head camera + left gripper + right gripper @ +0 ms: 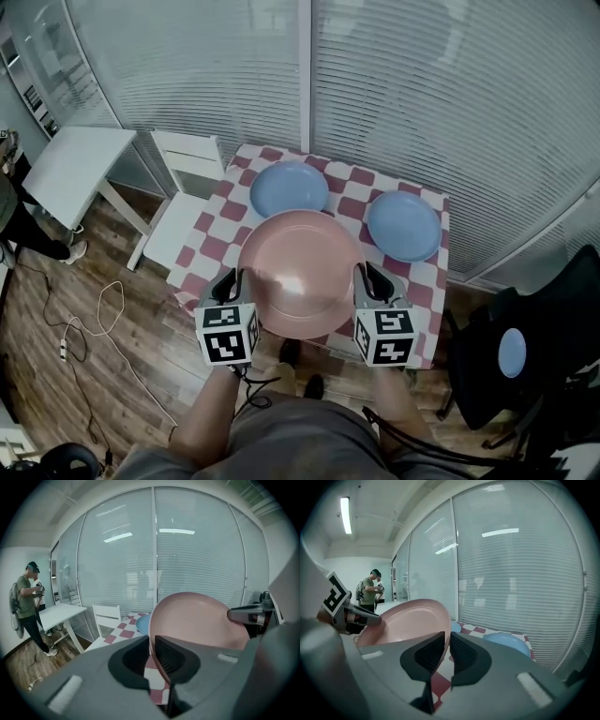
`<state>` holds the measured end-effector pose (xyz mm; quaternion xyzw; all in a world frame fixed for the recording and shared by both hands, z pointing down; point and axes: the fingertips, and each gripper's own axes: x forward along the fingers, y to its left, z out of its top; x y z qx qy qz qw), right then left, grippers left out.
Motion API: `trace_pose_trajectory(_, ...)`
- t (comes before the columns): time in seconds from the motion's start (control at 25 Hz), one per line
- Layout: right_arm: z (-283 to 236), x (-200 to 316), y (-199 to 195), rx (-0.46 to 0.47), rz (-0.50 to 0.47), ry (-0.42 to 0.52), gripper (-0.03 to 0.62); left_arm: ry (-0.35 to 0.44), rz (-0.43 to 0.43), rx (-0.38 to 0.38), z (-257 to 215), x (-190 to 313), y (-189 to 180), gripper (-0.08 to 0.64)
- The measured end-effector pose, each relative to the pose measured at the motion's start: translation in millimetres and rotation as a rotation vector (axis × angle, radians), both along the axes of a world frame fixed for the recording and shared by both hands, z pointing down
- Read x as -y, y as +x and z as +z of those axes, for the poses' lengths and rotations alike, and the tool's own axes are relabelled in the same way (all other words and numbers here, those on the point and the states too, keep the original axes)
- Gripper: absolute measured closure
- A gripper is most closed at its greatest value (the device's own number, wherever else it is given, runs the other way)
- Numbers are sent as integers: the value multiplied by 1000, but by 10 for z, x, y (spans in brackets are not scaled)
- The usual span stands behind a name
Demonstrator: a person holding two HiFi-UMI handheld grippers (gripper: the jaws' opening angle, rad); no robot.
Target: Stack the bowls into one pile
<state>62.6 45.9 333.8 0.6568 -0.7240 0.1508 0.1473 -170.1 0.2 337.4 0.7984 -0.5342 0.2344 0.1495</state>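
- Grippers first: the left gripper (231,281) and right gripper (368,278) reach forward, tipped slightly down, side by side over the table's (349,202) near edge.
- Each has its jaws narrowed onto a rim of the pink bowl (300,272), left on the left rim and right on the right rim.
- The pink bowl hangs between them above the table's near half, showing its glossy inside.
- One blue bowl (289,187) sits by the far left corner, and another blue bowl (403,225) sits by the right edge.
- The marker cubes (228,335) bear black-and-white squares.
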Motion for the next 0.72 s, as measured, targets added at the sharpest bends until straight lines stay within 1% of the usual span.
trace_pose_trajectory(0.16,-38,155,-15,-5,-7,9,531,7,-3,-12,-26,127,-22,517)
trace_pose_trajectory(0.32,-40,432,-16,-11,1,23,531,17,8,-19,7,431,-17,517)
trace_pose_trajectory(0.52,116,835,-28,-13,30,-1,537,-14,36,-11,204,865,-16,517)
trace_pose_trajectory(0.72,204,1305,-31,-15,55,-24,537,-38,60,-7,295,1381,-12,517)
